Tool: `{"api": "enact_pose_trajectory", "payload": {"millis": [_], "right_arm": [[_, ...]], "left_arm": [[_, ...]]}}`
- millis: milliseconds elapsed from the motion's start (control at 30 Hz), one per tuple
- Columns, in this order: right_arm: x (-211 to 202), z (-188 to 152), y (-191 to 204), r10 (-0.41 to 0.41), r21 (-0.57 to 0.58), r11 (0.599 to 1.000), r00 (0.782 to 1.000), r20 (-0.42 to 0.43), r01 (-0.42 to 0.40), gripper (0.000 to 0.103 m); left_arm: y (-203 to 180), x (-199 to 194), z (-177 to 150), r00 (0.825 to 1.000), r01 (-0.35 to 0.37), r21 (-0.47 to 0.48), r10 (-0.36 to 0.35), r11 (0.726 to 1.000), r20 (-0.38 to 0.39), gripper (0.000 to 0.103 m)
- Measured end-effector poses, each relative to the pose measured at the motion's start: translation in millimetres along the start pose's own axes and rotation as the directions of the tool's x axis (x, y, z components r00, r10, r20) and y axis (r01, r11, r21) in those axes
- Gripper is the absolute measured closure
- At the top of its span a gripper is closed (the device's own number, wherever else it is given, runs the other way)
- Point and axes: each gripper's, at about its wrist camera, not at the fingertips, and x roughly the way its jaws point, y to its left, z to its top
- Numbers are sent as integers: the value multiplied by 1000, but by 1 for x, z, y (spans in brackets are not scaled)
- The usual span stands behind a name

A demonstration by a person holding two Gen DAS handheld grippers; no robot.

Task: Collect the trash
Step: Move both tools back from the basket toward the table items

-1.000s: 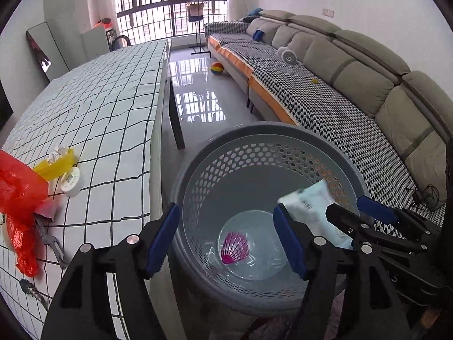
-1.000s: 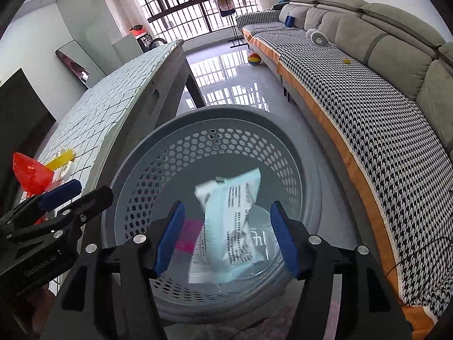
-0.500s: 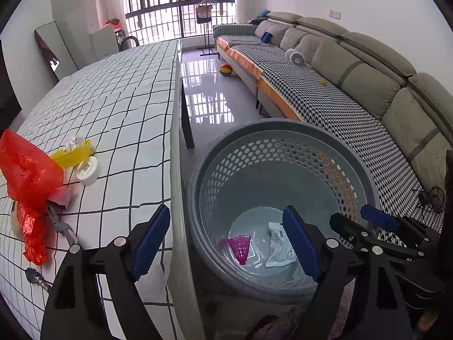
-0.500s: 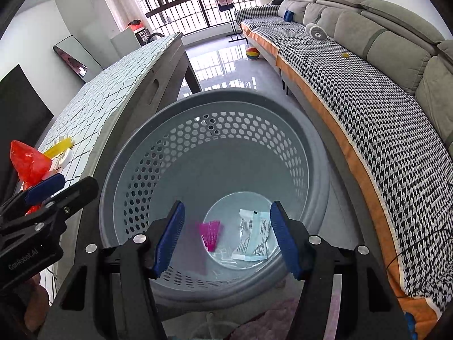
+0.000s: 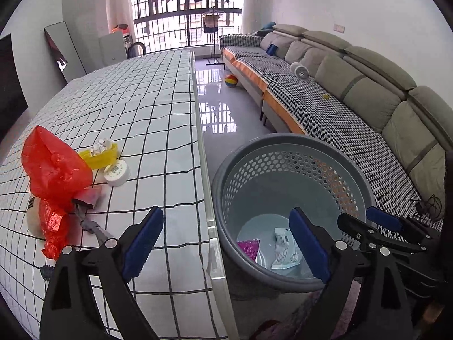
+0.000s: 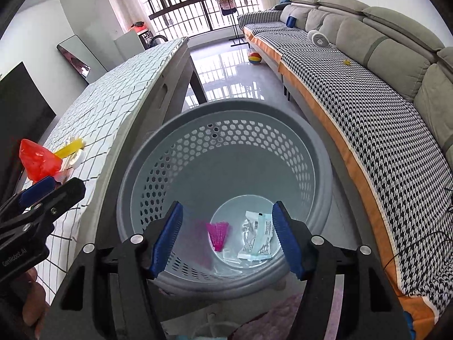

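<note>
Blue pads spread wide on the right tool, nothing between them, and it hangs straight over the grey basket. Down on the basket floor lie a white wrapper and a pink shuttlecock, side by side, close but whether touching is hard to say. Left tool is wide and empty too, straddling the counter edge with the basket rim just beside it. Out on the counter, well to the left, the trash waits: a crumpled red plastic bag, a yellow wrapper with white paper scraps in it, and a round white tub touching that wrapper. That red bag looks feather-light, soft and slippery; I'd pinch a bunched fold near its top, not a loose single layer. Something pale sits half under the bag, can't make it out
</note>
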Motion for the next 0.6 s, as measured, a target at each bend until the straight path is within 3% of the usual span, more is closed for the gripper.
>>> {"api": "enact_pose_trajectory", "payload": {"millis": [233, 400, 600], "right_arm": [[-12, 10, 17, -12, -11, 1000, 999, 35, 13, 39], [-25, 10, 33, 2, 5, 1000, 997, 78, -2, 37], [-23, 5, 61, 27, -37, 999, 998, 53, -25, 36]], "left_arm": [[31, -22, 0, 1000, -5, -31, 6, 1000, 26, 14], [61, -39, -4, 998, -47, -51, 49, 998, 40, 14], [103, -56, -12, 994, -92, -125, 100, 988, 53, 14]]}}
